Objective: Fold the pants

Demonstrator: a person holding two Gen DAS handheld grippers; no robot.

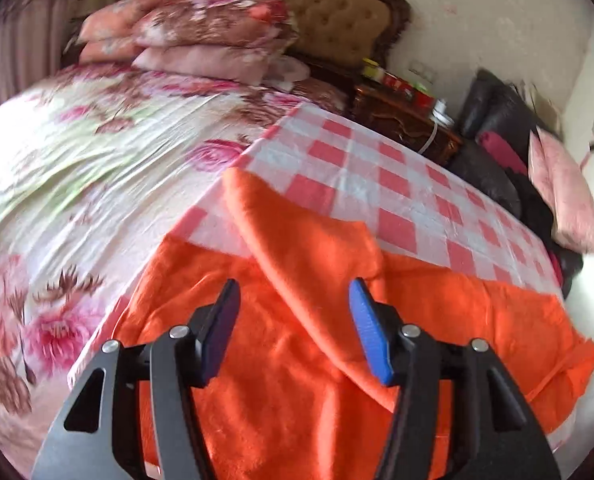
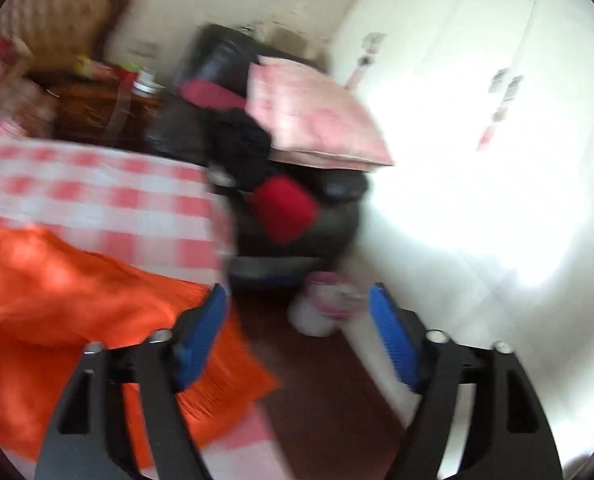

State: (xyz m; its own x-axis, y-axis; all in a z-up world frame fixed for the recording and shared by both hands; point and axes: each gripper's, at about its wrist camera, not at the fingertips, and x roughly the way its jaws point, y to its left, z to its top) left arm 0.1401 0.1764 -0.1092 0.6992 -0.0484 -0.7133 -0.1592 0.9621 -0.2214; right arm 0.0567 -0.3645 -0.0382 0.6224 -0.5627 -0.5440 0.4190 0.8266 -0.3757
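Both grippers, left gripper (image 1: 293, 300) and right gripper (image 2: 297, 304), spread empty above pants (image 1: 297, 340).
One leg lies crossed beneath them, probably mid-fold on the checked cloth (image 1: 397, 184).

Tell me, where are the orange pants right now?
In the left wrist view the orange pants lie spread on the pink checked cloth on the bed, right under the open left claw, with the flowery bedspread to their left.

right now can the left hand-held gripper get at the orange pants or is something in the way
Probably yes. The left hand-held gripper is open just above the orange pants, which lie uncovered on the checked cloth; nothing sits between them.
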